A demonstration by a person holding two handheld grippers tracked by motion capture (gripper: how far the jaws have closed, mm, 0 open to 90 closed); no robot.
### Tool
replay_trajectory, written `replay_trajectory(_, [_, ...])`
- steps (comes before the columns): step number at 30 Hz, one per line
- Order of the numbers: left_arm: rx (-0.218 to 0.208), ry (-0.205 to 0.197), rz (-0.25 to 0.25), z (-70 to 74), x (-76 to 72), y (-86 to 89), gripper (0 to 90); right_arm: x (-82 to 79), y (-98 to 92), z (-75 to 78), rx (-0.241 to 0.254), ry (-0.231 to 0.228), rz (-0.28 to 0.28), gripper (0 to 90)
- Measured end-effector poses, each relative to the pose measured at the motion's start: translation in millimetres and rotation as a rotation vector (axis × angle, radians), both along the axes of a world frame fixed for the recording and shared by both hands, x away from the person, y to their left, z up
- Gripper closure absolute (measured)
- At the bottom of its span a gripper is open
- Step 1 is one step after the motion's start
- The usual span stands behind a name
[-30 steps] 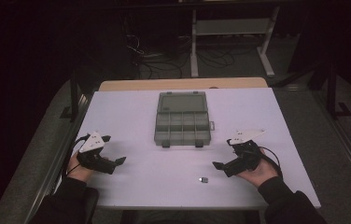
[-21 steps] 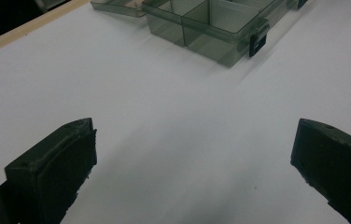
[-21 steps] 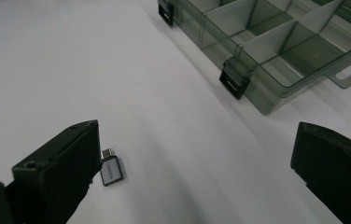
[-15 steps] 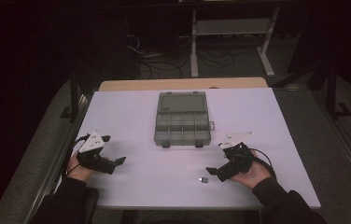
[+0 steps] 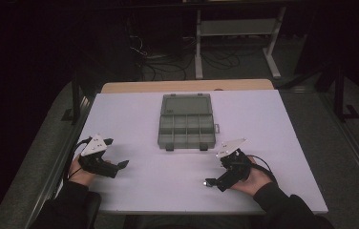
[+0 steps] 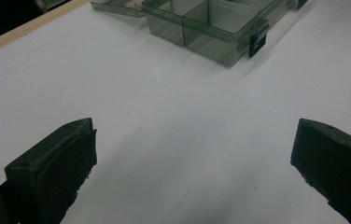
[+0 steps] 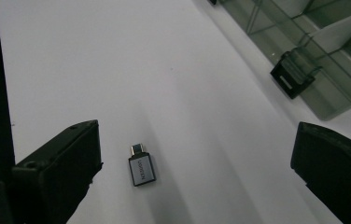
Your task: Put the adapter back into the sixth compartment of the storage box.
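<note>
left gripper (image 5: 119, 165) jaws wide; right gripper (image 5: 214, 183) likewise

**Hidden, cropped, too small**

High view: adapter (image 5: 207, 182) is a mere speck at the right gripper (image 5: 216, 183) tip; contact between them cannot be told. Right gripper view: adapter (image 7: 141, 168) print is too small to read, possibly a brand name. Organizer box (image 7: 313, 51) cut off by the top and right edges; right-hand jaw cropped at the frame edge. Left gripper view: box (image 6: 211, 25) cut by the top edge, far compartments out of frame. Person's forearms run off the bottom of the high view.
</note>
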State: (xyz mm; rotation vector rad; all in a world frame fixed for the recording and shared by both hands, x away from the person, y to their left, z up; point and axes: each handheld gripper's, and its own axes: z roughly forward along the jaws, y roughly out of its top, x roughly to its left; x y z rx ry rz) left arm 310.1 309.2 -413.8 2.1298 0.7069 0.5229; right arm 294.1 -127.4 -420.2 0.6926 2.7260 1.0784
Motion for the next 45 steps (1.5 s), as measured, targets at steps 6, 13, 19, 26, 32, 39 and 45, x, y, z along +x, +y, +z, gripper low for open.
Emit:
replay_trajectory(6, [-0.001, 0.000, 0.000, 0.1, -0.1, 0.0, 0.0, -1.4, 6.4, -3.3, -0.023, 0.009, 0.030, 1.1])
replay_trajectory(13, [-0.001, 0.000, 0.000, 0.1, 0.0, 0.1, 0.0, -2.8, 11.4, -7.0, -0.052, 0.020, 0.052, 1.1])
replay_trajectory(19, [-0.001, -0.001, 0.000, 0.1, -0.1, 0.1, 0.0, -4.6, 15.9, -10.2, -0.080, 0.032, 0.075, 1.4])
replay_trajectory(26, [0.000, 0.000, -0.001, 0.1, -0.1, 0.1, 0.0, -5.2, 17.3, -12.5, -0.109, 0.042, 0.090, 1.4])
replay_trajectory(32, [-0.001, -0.001, 0.000, 0.1, -0.2, 0.1, 0.0, -5.4, 17.5, -12.2, -0.123, 0.060, 0.118, 10.6])
replay_trajectory(39, [-0.003, -0.002, 0.000, 0.3, -0.2, 0.1, 0.0, -6.8, 19.9, -12.0, -0.161, 0.132, 0.166, 25.4])
replay_trajectory(45, [0.000, -0.002, -0.001, 0.3, -0.2, 0.2, 0.0, -9.8, 22.0, -10.3, -0.181, 0.110, 0.186, 35.4])
